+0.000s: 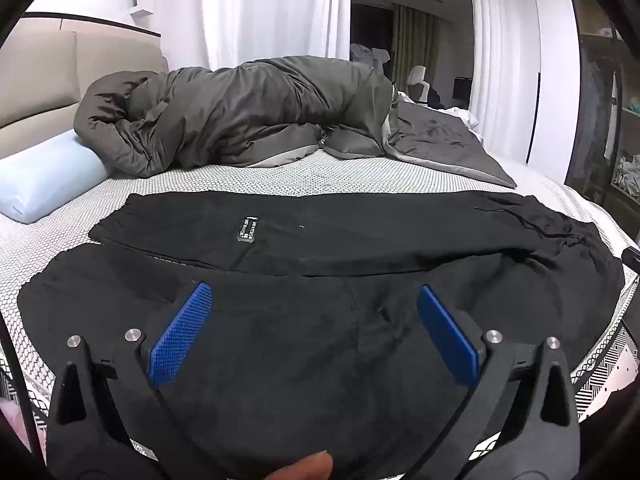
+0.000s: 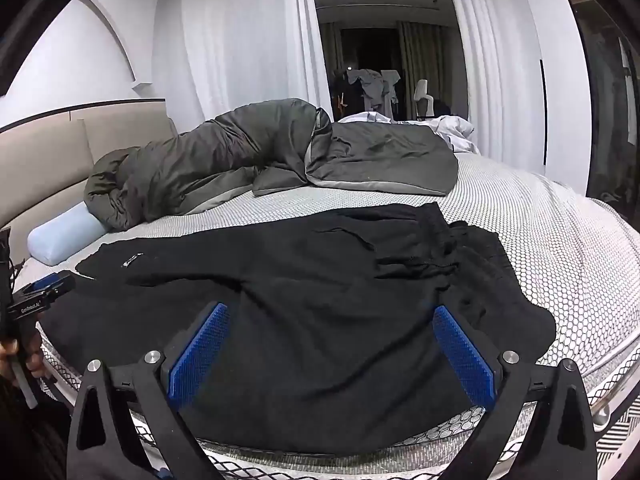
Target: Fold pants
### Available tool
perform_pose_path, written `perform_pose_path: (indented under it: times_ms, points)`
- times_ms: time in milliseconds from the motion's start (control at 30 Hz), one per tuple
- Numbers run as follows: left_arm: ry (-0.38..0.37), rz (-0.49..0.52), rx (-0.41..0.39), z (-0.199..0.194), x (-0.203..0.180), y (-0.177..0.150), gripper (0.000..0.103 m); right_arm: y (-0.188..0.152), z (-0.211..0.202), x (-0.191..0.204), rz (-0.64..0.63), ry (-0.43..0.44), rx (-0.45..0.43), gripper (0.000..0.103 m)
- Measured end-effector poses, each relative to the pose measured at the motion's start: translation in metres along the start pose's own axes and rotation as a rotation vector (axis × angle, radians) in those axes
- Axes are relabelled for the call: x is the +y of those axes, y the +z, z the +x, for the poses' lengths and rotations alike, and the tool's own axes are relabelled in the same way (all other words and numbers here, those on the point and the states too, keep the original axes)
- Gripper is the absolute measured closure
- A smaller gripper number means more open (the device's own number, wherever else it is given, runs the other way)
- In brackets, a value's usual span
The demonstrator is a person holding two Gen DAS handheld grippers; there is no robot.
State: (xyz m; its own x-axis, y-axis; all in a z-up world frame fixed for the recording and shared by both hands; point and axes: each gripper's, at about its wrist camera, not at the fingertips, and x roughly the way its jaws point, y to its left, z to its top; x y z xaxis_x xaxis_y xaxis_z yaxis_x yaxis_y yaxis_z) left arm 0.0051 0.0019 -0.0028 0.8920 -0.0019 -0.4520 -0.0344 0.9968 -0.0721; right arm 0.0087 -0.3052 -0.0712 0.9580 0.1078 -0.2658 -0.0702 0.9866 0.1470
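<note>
Pants (image 1: 320, 240) flat on bed (image 2: 540, 220), duvet (image 1: 240, 120) bunched behind, pillow (image 1: 44, 180)

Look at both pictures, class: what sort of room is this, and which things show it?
Most likely a bedroom: a bed with a white honeycomb-patterned mattress cover, a rumpled grey quilted duvet against a beige padded headboard, and a pale blue bolster pillow.

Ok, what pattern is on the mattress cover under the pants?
A small white-and-dark honeycomb pattern on the mattress cover, clearest in the right wrist view beside the black pants.
</note>
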Motion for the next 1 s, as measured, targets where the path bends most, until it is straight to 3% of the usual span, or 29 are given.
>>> perform_pose_path:
  times_ms: [1000]
  points:
    - [0.008, -0.018, -0.001, 0.0002, 0.0045, 0.0024, 0.001, 0.0021, 0.0042, -0.0057, 0.004, -0.005, 0.019, 0.000]
